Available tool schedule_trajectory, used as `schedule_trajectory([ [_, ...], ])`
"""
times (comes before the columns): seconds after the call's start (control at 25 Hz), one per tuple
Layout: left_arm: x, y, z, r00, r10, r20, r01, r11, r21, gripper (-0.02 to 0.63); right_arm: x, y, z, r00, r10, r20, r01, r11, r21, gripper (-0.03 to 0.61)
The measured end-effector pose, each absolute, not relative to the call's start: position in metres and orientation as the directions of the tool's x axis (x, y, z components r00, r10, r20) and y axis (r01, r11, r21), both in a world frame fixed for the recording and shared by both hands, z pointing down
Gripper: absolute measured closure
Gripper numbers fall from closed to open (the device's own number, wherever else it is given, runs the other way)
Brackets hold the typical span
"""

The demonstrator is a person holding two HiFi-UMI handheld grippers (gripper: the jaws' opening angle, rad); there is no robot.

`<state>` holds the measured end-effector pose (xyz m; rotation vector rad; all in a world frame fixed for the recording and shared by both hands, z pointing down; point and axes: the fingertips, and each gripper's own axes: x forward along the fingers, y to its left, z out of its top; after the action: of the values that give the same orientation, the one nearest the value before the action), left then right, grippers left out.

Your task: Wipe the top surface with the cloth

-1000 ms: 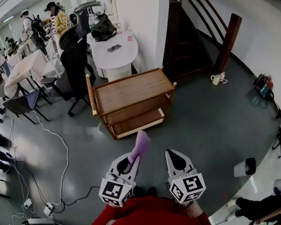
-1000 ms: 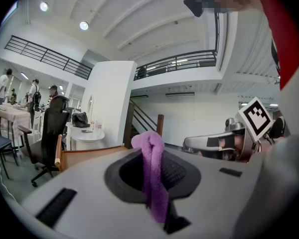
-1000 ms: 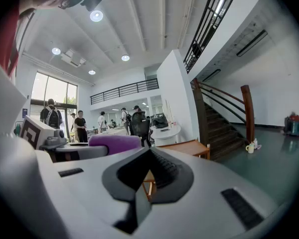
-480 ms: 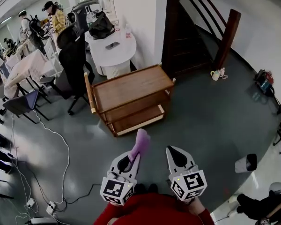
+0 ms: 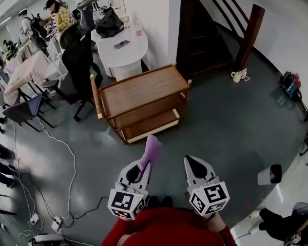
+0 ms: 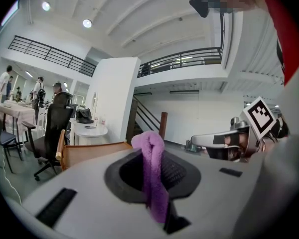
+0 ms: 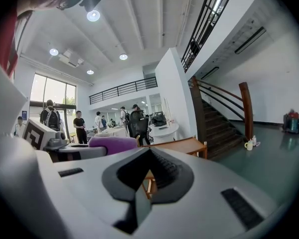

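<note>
Wiping not started. Standing on open grey floor, well short of the three-tier wooden cart with its side handle. Flat wooden top tier bare, with nothing on it and nothing touching it. By my read the whole job is left: close the gap, lay the cloth on the top, sweep across it.

Both tools held low and close in front of the body, side by side, jaws pointing forward toward the cart, roughly level.
- Grey left gripper with marker cube: clamped on the cloth, aimed about at the cart's near side.
- Grey right gripper with marker cube: jaws together, nothing pinched between them. Just beside the left one, not touching it, idle.

Fuzzy purple cloth: bunched into a narrow fold and pinched between the left jaws. Loose end sticks up and forward past the tips, in the air above the floor, well apart from the cart. Shows in the right gripper view as a purple lump on the left tool.

Probably too bunched for a wide wipe, so may need pressing flat on the top first. Right tool free to steady the cart by the handle if it rolls. Wheels not discernible.
</note>
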<state>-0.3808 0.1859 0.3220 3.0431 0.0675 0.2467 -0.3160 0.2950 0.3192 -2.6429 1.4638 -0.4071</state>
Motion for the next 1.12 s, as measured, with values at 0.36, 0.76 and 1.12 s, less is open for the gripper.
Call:
schedule_trajectory([
  [0.36, -0.354, 0.174, 0.321, 0.986, -0.002, 0.165, -0.014, -0.997, 0.077, 0.565, -0.281, 0.308, 0.324, 0.53, -0.82, 0.215, -0.794, -0.569, -0.216, 0.575],
  [0.76, -0.258, 0.105, 0.343, 0.98, -0.039, 0.197, -0.051, -0.997, 0.055, 0.566, -0.184, 0.249, 0.342, 0.537, -0.812, 0.229, -0.784, -0.581, -0.219, 0.575],
  [1.12, -0.131, 0.018, 0.331, 0.977, 0.002, 0.211, -0.02, -0.994, 0.104, 0.566, -0.044, 0.137, 0.307, 0.523, -0.823, 0.221, -0.804, -0.563, -0.193, 0.575],
])
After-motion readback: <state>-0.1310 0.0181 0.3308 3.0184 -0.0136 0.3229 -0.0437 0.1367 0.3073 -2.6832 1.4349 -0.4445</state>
